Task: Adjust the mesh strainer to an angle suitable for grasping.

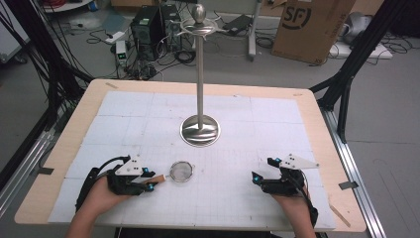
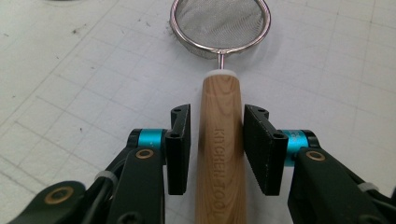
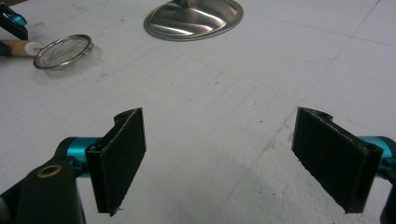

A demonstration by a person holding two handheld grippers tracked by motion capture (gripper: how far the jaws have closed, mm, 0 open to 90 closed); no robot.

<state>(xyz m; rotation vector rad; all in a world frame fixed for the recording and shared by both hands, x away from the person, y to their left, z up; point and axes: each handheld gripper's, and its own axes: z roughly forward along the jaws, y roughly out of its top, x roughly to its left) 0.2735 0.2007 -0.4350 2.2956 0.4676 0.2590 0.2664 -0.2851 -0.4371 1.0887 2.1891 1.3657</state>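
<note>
A small metal mesh strainer (image 1: 182, 171) with a wooden handle (image 1: 157, 177) lies flat on the white gridded mat, near the front left. In the left gripper view its handle (image 2: 222, 140) runs between the jaws of my left gripper (image 2: 217, 144), and the mesh bowl (image 2: 219, 23) lies just beyond them. A narrow gap shows beside the left pad (image 2: 180, 149), so the pads do not press on the handle. My right gripper (image 1: 263, 169) rests at the front right, wide open over bare mat (image 3: 219, 158). From there the strainer (image 3: 63, 50) lies far off to the left.
A tall steel stand with a round base (image 1: 200, 130) and a hooked top (image 1: 199, 25) rises at the mat's middle, behind the strainer. The wooden table edge (image 1: 317, 119) frames the mat. On the floor beyond are computer towers (image 1: 148, 25), cables and a cardboard box (image 1: 312, 25).
</note>
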